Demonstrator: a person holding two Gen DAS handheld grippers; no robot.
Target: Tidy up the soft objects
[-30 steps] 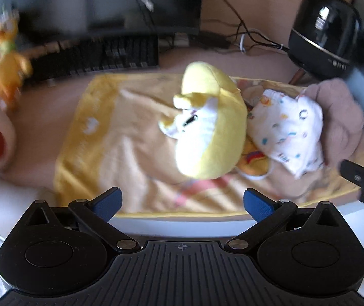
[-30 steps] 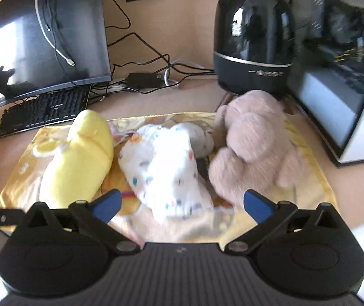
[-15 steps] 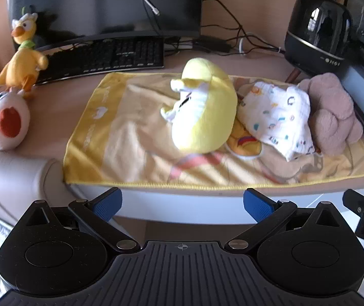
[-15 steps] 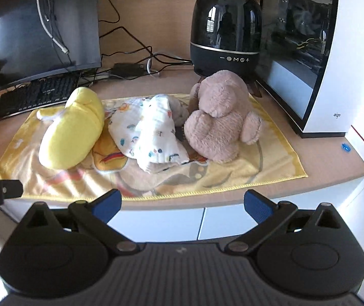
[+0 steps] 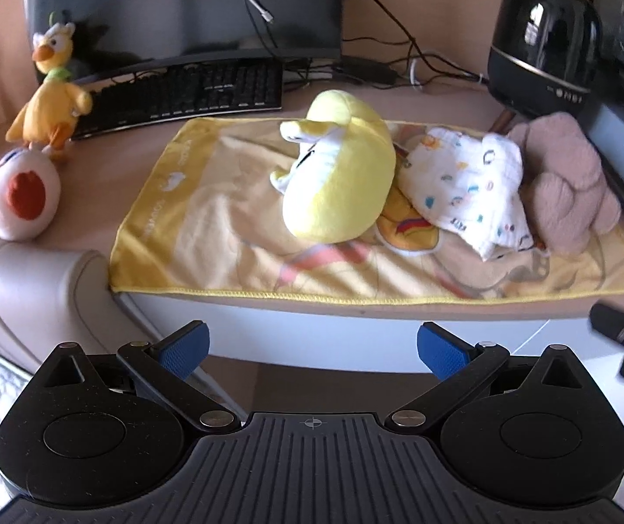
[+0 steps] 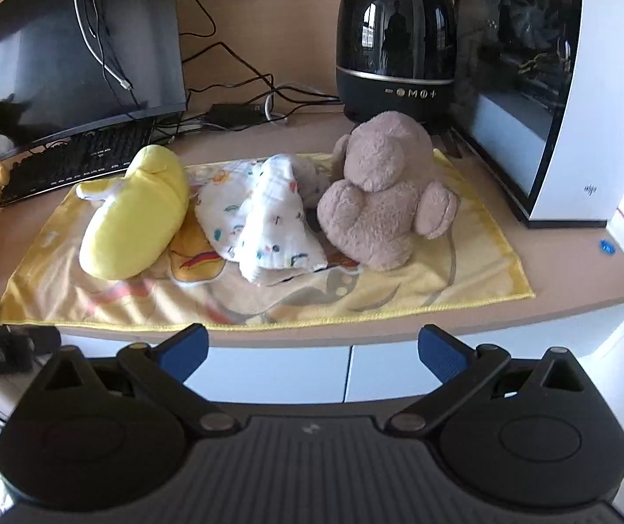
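Three soft things lie in a row on a thin yellow printed towel (image 6: 464,262) spread over the pale wooden table (image 6: 574,288): a smooth, rounded yellow plush (image 6: 137,222) at the left end, a crumpled white cloth (image 6: 263,218) with small coloured marks in the middle, and a fuzzy tan teddy bear (image 6: 377,192) at the right, sitting upright and touching the cloth. The yellow plush has a white patch on one side, seen from the left wrist (image 5: 338,183), and rests just beside the cloth (image 5: 469,187). Off the towel at the table's left edge stand an orange duck toy (image 5: 49,96) and a round white plush with a red oval (image 5: 19,194). Behind are a flat black keyboard (image 5: 180,96), a glossy black domed device (image 6: 394,48) and a dark monitor (image 6: 71,56). Both claws hang in front of the table edge, well apart from the toys: the left claw (image 5: 312,347) and the right claw (image 6: 312,347) each spread wide, blue ribbed pads (image 5: 183,349) holding nothing.
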